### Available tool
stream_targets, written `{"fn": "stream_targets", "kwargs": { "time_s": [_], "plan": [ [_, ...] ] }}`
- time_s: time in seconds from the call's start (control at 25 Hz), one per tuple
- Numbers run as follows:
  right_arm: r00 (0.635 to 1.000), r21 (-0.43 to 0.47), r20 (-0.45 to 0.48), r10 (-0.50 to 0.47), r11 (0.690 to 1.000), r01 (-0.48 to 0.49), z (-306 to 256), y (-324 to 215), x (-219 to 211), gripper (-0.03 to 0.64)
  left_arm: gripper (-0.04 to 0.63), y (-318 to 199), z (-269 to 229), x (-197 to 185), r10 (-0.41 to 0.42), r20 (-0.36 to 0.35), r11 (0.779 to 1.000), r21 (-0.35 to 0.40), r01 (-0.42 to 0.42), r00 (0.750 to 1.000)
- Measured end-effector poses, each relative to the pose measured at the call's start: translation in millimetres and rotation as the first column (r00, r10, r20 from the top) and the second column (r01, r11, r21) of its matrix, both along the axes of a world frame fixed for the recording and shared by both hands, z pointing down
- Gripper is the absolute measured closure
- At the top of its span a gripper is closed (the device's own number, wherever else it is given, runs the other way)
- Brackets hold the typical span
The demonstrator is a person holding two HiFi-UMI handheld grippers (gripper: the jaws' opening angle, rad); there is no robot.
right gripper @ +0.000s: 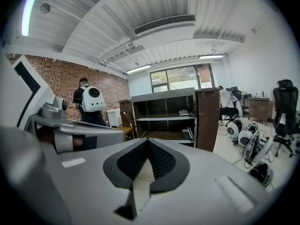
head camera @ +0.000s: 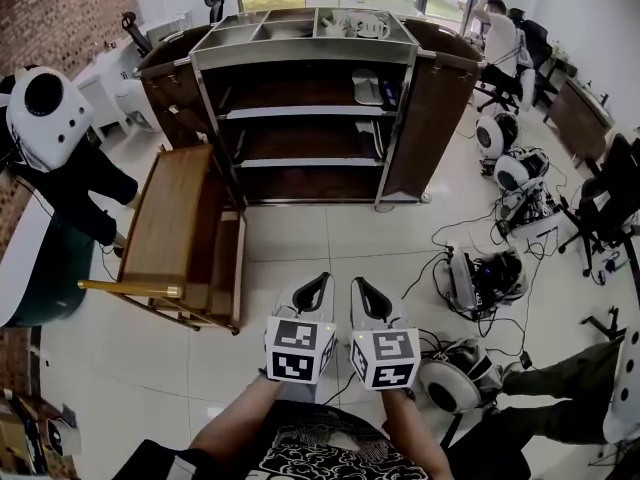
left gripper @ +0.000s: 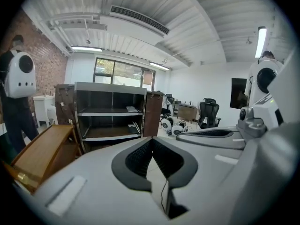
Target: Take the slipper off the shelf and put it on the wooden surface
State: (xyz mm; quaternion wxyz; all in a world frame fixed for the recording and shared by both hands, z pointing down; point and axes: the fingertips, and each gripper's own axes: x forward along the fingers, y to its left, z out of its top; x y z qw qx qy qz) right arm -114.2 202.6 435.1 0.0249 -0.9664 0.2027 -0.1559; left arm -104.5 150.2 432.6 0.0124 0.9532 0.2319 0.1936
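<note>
A grey slipper (head camera: pixel 367 86) lies on the upper shelf of the dark shelf unit (head camera: pixel 305 53) across the floor; it also shows in the left gripper view (left gripper: pixel 131 109) and the right gripper view (right gripper: pixel 184 112). A second slipper (head camera: pixel 371 138) leans on the shelf below. The sloping wooden surface (head camera: pixel 172 215) stands to the unit's left front. My left gripper (head camera: pixel 321 281) and right gripper (head camera: pixel 359 285) are held side by side low in the head view, far short of the shelves. Both are shut with nothing between their jaws.
A person with a white backpack (head camera: pixel 44 116) stands at the left, beside the wooden stand. White round devices (head camera: pixel 455 381) and cables (head camera: pixel 470 278) litter the floor at the right. Another person's leg (head camera: pixel 560 378) reaches in at the lower right. Office chairs (head camera: pixel 610 198) stand beyond.
</note>
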Motion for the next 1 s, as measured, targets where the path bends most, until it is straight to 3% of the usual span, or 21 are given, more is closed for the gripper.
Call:
{"fn": "stream_targets", "kwargs": {
  "time_s": [0.48, 1.0],
  "plan": [
    [0.999, -0.031, 0.022, 0.029, 0.999, -0.029, -14.7, -51.6, 163.0, 0.617, 0.589, -49.4, -13.0, 167.1, 0.031, 0.007, 0.999, -0.016, -0.031, 0.999],
    [1.0, -0.059, 0.025, 0.007, 0.998, -0.005, -19.0, -97.1, 247.3, 0.617, 0.589, -85.3, -9.8, 247.5, 0.033, 0.013, 0.998, -0.058, -0.032, 0.999]
  ]
}}
